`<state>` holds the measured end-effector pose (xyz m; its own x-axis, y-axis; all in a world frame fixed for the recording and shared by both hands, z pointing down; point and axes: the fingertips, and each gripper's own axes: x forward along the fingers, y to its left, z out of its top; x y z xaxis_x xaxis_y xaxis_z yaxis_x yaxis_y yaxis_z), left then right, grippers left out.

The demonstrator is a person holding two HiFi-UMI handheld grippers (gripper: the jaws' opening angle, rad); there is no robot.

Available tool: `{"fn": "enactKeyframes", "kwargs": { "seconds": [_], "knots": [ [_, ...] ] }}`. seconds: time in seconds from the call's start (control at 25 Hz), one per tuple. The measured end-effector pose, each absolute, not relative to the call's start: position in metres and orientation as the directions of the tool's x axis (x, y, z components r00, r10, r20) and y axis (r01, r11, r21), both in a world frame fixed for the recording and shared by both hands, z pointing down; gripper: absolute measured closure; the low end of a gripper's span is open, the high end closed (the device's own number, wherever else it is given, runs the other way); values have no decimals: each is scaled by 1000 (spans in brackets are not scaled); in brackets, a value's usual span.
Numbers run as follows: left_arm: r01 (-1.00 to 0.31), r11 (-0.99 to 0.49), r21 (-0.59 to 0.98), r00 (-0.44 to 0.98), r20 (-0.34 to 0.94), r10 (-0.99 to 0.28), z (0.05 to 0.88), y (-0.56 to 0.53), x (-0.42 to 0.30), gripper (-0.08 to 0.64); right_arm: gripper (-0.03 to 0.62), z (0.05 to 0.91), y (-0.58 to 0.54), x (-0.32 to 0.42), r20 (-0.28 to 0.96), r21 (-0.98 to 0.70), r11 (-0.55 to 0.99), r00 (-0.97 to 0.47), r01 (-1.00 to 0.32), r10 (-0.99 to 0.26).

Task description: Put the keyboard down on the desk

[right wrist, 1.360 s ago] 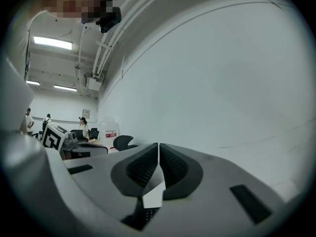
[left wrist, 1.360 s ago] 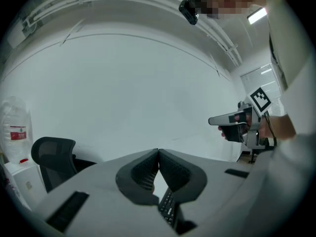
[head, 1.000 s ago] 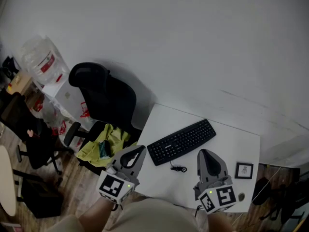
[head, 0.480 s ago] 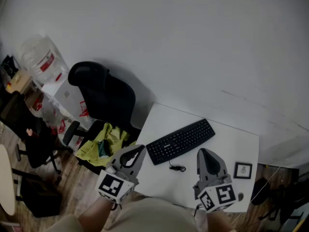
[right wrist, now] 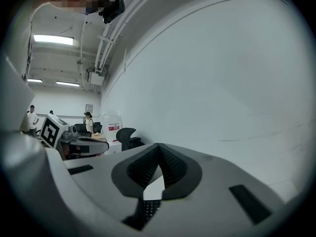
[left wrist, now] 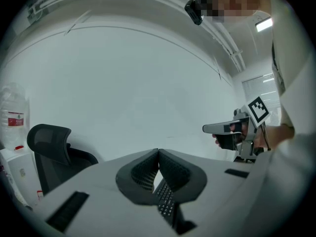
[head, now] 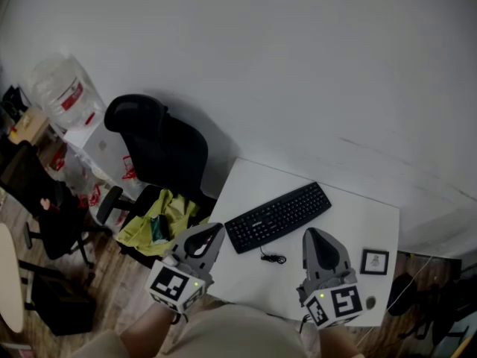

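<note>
An office: desk (head: 358, 230), keyboard (head: 278, 217), swivel chair (head: 156, 144).

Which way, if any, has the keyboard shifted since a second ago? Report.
No. The keyboard lies at the same slant on the desk, just as far from the small framed picture.

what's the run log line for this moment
keyboard: flat on desk | left gripper: shut, empty | right gripper: shut, empty

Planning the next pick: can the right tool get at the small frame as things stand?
Probably yes. The frame lies beside the right tool, nothing between them; the keyboard sits to the other side. The jaws are shut, so they must open first.
</note>
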<state>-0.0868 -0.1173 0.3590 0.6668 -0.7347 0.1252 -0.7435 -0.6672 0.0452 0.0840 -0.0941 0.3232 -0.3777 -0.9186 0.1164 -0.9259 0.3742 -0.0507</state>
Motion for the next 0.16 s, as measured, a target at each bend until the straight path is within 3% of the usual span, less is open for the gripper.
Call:
{"fn": "enactKeyframes", "kwargs": {
  "seconds": [0.16],
  "knots": [
    [-743, -666, 56, 667, 125, -734, 359, -117, -86, 538, 569, 320, -95, 83, 114, -56, 382, -386, -922, -915]
  ]
}}
